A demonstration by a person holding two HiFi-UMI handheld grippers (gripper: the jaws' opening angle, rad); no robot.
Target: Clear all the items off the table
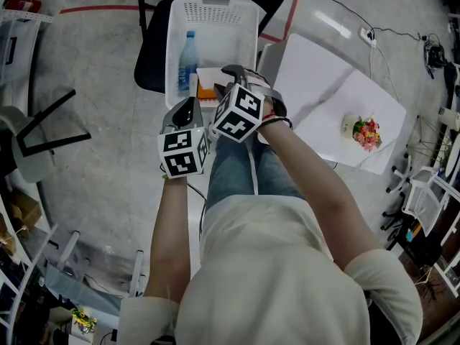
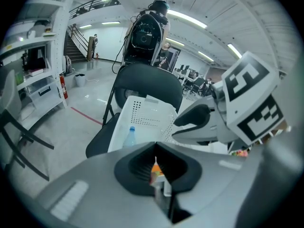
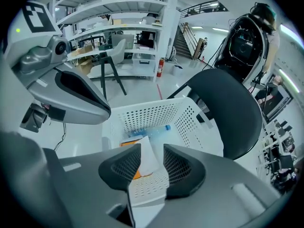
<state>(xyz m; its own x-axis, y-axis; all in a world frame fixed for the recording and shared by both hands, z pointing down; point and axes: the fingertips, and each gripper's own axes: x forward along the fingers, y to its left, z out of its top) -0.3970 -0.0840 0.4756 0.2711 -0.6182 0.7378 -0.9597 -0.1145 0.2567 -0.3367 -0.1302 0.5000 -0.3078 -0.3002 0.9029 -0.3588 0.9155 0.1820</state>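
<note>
A white perforated basket (image 1: 212, 9) (image 3: 156, 113) (image 2: 142, 113) rests on a black chair (image 1: 149, 56). Inside lie a clear water bottle (image 1: 187, 60) (image 2: 129, 137) with a blue cap and a white-and-orange box (image 1: 208, 85) (image 3: 144, 156). Both grippers hover side by side over the basket's near edge. My right gripper (image 1: 230, 74) (image 3: 148, 164) points steeply down at the box; its jaws stand a little apart, and the box shows through the gap, down in the basket. My left gripper (image 1: 191, 103) (image 2: 159, 170) has its jaws nearly together, empty, with only a thin slit.
A white table (image 1: 316, 106) stands to the right of the basket, with a small pot of pink and yellow flowers (image 1: 363, 130) on it. A dark stand frame (image 1: 43, 131) stands on the floor at left. Shelving and clutter line the room's edges.
</note>
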